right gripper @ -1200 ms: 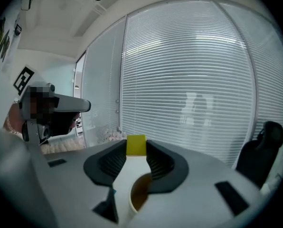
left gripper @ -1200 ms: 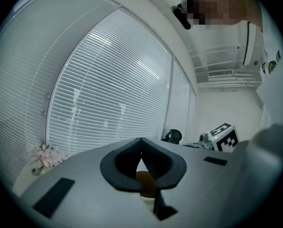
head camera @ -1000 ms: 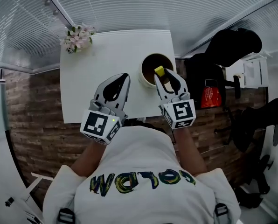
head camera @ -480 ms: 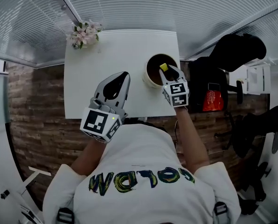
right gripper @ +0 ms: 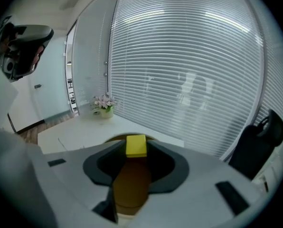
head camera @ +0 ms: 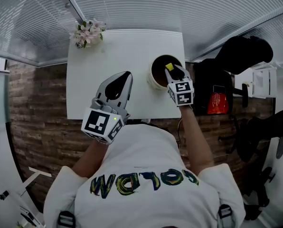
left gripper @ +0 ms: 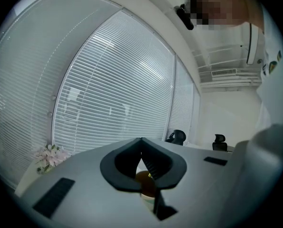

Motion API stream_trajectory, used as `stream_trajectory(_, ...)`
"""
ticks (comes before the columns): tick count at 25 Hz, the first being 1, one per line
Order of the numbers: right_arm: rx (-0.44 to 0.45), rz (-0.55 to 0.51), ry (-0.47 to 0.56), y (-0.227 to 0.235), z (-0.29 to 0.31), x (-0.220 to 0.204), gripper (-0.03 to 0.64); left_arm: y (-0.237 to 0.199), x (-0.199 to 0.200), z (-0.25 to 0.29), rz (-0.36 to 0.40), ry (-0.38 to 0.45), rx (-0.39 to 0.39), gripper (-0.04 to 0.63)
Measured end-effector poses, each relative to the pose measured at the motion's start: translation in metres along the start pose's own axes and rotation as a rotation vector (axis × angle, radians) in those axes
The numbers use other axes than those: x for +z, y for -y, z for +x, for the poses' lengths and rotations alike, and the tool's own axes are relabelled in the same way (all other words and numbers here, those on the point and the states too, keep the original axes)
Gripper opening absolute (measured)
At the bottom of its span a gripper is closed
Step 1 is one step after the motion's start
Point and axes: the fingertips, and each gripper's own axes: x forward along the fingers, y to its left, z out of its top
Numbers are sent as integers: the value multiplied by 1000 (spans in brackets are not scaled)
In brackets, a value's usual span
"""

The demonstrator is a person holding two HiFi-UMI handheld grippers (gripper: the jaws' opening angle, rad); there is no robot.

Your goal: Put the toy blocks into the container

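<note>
Right hand-held gripper (right gripper: 136,149) | jaws opening | yellow block (right gripper: 136,145) between, seemingly gripped | over container (head camera: 154,82)

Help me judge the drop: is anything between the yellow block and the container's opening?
Nothing visible does. The jaws of the right gripper are opening with the yellow block between them, right above the open container.

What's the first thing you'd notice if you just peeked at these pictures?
The bright yellow block pops out first: it sits between the tips of the right tongs, which are opening right over the round brown container at the right edge of the white table. The left tongs are shut and empty over the near side, and pink flowers stand at the far left corner.
</note>
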Motion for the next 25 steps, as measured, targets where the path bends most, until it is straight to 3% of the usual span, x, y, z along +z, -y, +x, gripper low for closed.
stream_trajectory(9,-11,6,87,1,-20,31,138,-4,2,-1,-4,1,6,12)
stream_trajectory(25,57,30,488,-62,-164,162,52,-15,0,-25,-21,2,59,12)
